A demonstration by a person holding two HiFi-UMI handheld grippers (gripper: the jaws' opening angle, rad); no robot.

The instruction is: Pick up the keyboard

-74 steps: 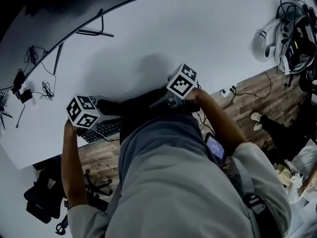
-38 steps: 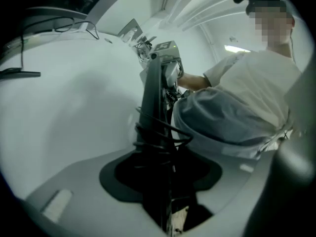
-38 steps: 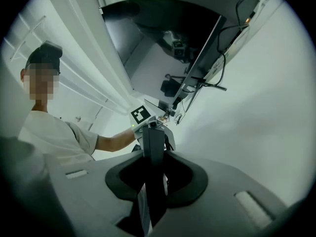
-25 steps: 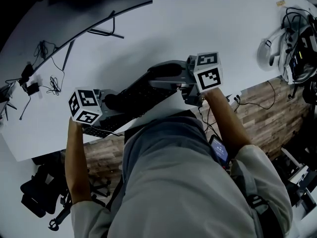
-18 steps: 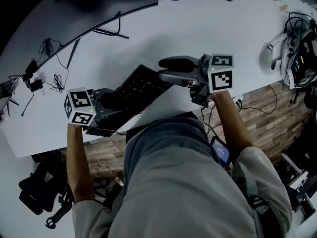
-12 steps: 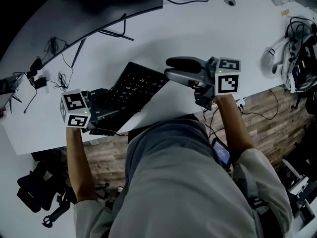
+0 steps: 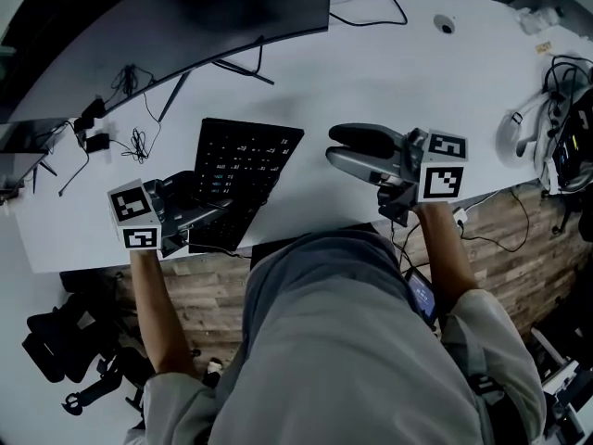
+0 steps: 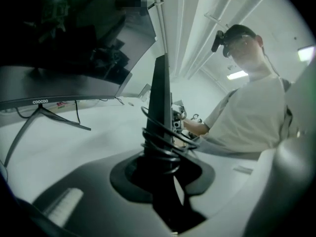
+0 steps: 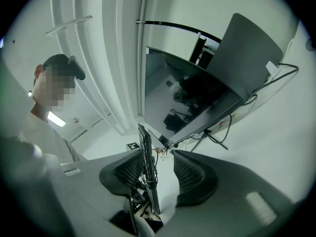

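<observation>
The black keyboard point(image 7: 246, 176) hangs above the white table point(image 7: 389, 72), its long side pointing away from me. My left gripper point(image 7: 208, 209) is shut on its near end. In the left gripper view the keyboard point(image 8: 160, 107) stands edge-on between the jaws of the left gripper point(image 8: 165, 174), with a coiled cable point(image 8: 165, 142) wound round it. My right gripper point(image 7: 335, 145) floats to the right of the keyboard, apart from it. Its jaws have just been opening. In the right gripper view the right gripper point(image 9: 160, 174) stands open, its pads clear of the keyboard point(image 9: 147, 172) seen edge-on.
A curved monitor point(image 7: 185, 7) on a spread-leg stand point(image 7: 222, 63) fills the table's far left. Loose cables point(image 7: 111, 128) lie at the left end, and a headset with more cables point(image 7: 542, 109) at the right end. Wooden floor point(image 7: 519, 230) runs beyond the near edge.
The keyboard has risen off the table and swung from lying across me to pointing away. The right gripper has let go of its end and drifted right. Both grippers have risen.
</observation>
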